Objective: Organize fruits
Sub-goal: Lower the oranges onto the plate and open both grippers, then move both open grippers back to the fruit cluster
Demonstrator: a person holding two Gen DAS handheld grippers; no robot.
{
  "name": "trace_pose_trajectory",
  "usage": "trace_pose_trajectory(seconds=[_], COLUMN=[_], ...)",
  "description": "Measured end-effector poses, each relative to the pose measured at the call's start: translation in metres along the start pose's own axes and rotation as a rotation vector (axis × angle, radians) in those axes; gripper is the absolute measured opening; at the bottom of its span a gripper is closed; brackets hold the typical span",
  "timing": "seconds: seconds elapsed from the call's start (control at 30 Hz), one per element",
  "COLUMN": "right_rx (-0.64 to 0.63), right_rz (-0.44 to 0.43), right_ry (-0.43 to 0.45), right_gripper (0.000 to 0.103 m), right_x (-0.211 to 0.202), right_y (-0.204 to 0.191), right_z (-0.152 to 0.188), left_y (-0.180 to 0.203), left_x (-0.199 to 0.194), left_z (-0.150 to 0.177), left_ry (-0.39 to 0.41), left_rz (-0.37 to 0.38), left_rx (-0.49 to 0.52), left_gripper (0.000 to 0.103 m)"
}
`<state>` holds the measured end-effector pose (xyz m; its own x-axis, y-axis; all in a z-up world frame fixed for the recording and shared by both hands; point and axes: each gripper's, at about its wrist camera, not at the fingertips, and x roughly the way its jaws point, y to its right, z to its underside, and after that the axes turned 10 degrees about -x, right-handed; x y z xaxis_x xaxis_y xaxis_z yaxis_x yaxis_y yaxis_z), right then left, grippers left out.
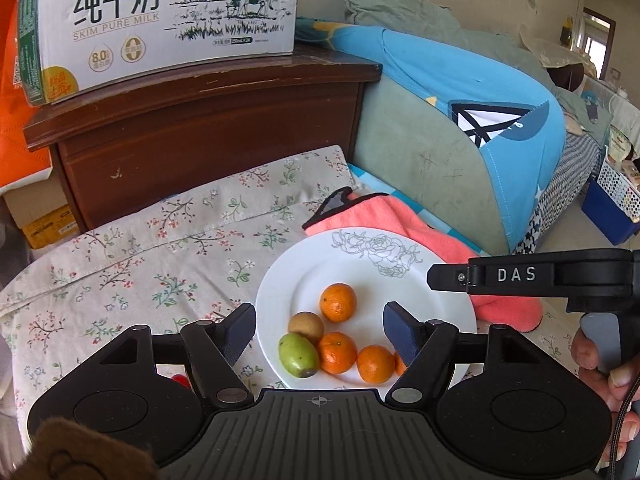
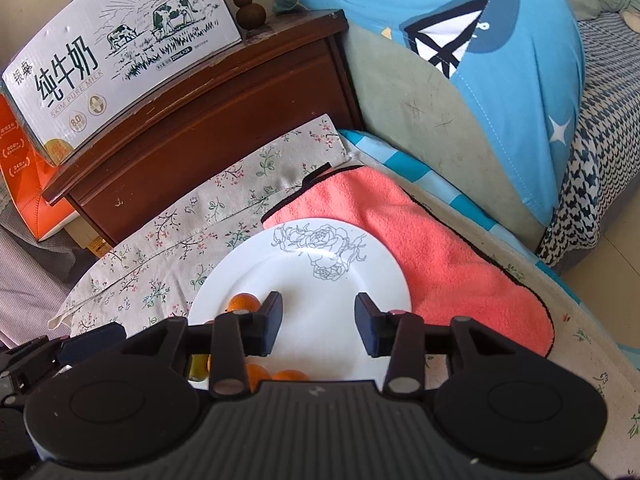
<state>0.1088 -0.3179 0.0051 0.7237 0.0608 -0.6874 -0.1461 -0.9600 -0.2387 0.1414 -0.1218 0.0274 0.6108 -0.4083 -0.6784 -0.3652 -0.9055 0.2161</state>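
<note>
Fruits: six pieces clustered on the near-left part of the white plate (image 1: 436, 280); four small oranges, one (image 1: 338, 302) set apart toward the middle, one mostly hidden behind a finger.
Other pieces: green fruit (image 1: 299, 355) at the near-left rim, touching a brownish round fruit (image 1: 306, 325) and an orange (image 1: 337, 352).
Plate: rose outline on far side; sits on the floral cloth (image 1: 160, 264) of the bench, far edge overlapping a coral towel (image 2: 440, 248).
Left gripper (image 1: 320, 336): fingers spread wide, nothing between the pads; hovers over the fruit cluster.
Right gripper (image 2: 318, 326): fingers parted, empty, over the bare centre of the plate.
Handling (judgement): fruits look light, round, smooth-skinned; likely to roll on glazed plate; oranges give slightly under squeeze, so light pressure.
Grip point (judgement): across the widest middle of each fruit; green one across its short axis.
Risk: nudging neighbours in the tight cluster; plate is breakable.
</note>
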Motion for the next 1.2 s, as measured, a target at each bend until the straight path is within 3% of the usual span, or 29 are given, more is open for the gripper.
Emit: trace_pose_trajectory(seconds=[0.2,0.27,0.4,0.77,1.2], right_rx=[-0.063,-0.101,-0.148,-0.318,-0.513], right_rz=[-0.029,-0.038,-0.08,-0.204,-0.333], right_ry=[0.023,0.032,0.033,-0.021,-0.122], right_gripper=[0.057,0.059,0.06,0.066,0.066], right_x=[-0.003,-0.005,-0.007,-0.004,0.007], right_y=[-0.014,-0.021,-0.032,-0.077,-0.129], right_z=[0.0,0.001,0.004,0.031,0.067], left_y=[-0.022,-0.028,-0.044,-0.098,-0.107], left_x=[-0.012,-0.02,-0.035,-0.059,-0.041], left_z=[-0.009,-0.011,-0.012,-0.002,0.022], left_ry=[-0.005,0.007,0.027,0.026,-0.089], left_rz=[-0.05,-0.062,-0.082,-0.142,-0.179], left_rx=[-0.049,-0.044,-0.055,-0.189,-0.124], left_gripper=[0.072,0.078,0.083,0.085,0.085])
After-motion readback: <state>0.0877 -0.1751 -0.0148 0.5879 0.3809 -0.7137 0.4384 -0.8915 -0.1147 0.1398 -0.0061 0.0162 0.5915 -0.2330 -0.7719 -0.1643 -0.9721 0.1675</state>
